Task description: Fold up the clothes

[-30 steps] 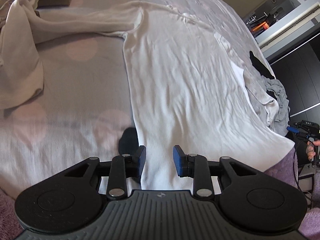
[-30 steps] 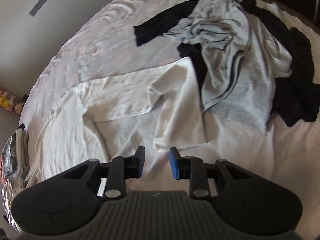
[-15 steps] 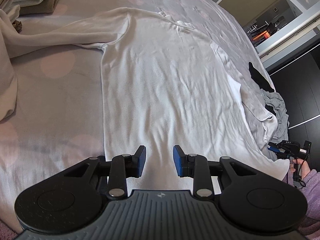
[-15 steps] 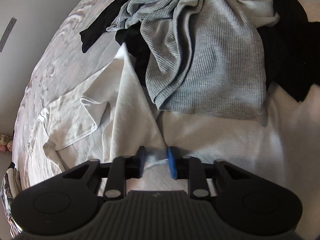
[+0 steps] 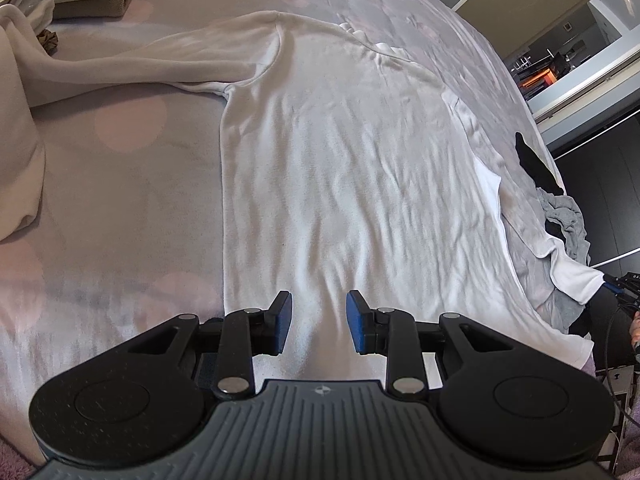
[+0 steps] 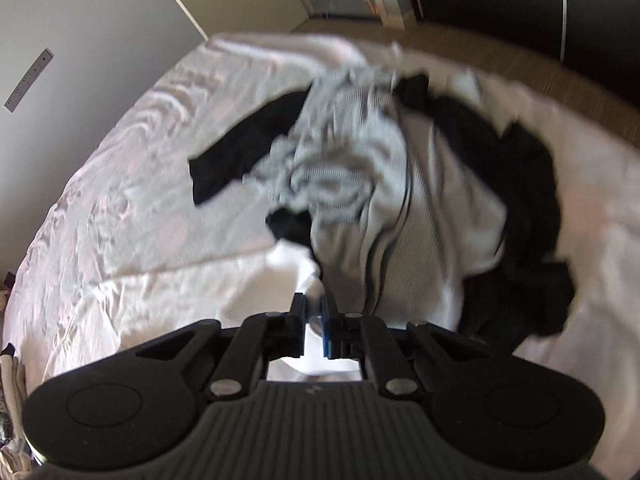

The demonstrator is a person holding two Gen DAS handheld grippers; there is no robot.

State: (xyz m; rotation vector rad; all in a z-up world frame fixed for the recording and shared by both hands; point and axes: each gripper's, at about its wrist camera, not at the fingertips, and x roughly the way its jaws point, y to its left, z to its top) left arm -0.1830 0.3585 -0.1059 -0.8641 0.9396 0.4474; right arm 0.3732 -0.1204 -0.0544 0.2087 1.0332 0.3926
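A white long-sleeved shirt [image 5: 352, 184] lies flat and face up on the bed, its body spread lengthwise and creased with fine wrinkles, hem at the near edge. One sleeve [image 5: 168, 60] stretches out sideways from the shoulder; the other sleeve [image 6: 300, 280] is lifted off the cover, its white cloth pinched up at the cuff end. Beside it sits an unfolded heap: a grey ribbed top [image 6: 360, 184] tangled over black garments [image 6: 528, 208].

Bedroom: bed [image 5: 120, 184], strewn clothes [image 6: 360, 184]
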